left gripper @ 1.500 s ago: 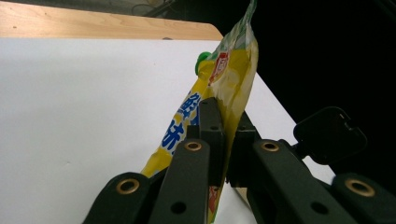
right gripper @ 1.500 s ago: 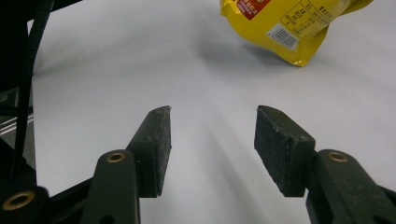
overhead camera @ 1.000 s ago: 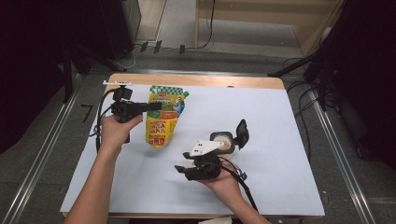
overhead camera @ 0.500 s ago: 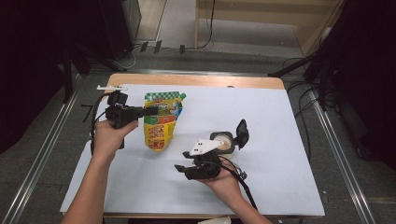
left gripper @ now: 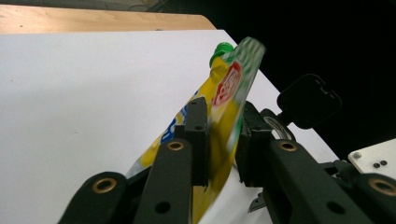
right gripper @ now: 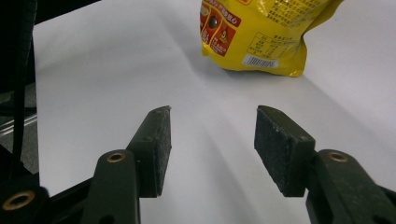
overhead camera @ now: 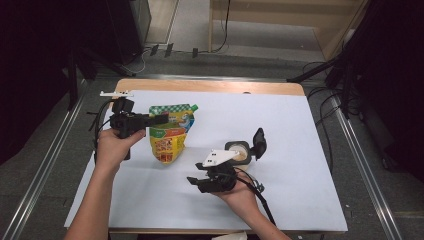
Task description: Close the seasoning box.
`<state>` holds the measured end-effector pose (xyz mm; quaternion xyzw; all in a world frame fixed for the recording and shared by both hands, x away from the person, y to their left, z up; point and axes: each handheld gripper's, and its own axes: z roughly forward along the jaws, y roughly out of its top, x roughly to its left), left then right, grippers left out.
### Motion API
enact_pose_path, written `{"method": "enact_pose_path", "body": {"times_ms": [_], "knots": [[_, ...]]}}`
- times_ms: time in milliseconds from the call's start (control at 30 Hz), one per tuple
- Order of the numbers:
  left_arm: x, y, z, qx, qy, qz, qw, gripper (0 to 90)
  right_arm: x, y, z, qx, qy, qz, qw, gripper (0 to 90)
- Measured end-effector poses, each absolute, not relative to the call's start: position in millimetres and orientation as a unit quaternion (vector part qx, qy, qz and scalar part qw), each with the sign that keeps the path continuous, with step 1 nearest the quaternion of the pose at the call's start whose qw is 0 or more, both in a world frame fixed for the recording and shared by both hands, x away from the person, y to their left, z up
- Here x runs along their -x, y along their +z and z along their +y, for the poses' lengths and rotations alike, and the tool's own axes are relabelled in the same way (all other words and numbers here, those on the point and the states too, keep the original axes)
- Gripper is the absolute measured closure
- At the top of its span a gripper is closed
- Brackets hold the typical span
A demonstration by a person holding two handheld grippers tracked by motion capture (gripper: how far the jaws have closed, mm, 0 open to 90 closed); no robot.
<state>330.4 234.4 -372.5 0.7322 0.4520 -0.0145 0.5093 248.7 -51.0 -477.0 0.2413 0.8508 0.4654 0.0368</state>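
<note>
pouch [overhead camera: 170, 134] left on table [overhead camera: 310, 130], container [overhead camera: 240, 153] right

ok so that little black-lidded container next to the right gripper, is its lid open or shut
Open. The container has its black hinged lid flipped up beside the rim, and the high view shows pale contents inside.

From the right gripper view I am seeing the yellow pouch [right gripper: 261, 37] running off the top edge, so its upper half is cut away, and its small print is reading too fine to make out. In the left gripper view the left hand-held gripper [left gripper: 219, 140] is covering the pouch's middle, with the printed label blurring. From the high view, the contents of the open round container [overhead camera: 239, 151] are staying too small to identify.
</note>
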Motion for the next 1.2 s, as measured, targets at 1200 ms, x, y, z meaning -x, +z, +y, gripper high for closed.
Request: {"method": "enact_pose_path", "body": {"times_ms": [1200], "knots": [[-316.8, -341.2, 242.1, -0.732, -0.006, 0.452, 0.510, 64.6, -248.7, -475.8, -52.2, -0.239, 0.466, 0.851, 0.040, 48.0]]}}
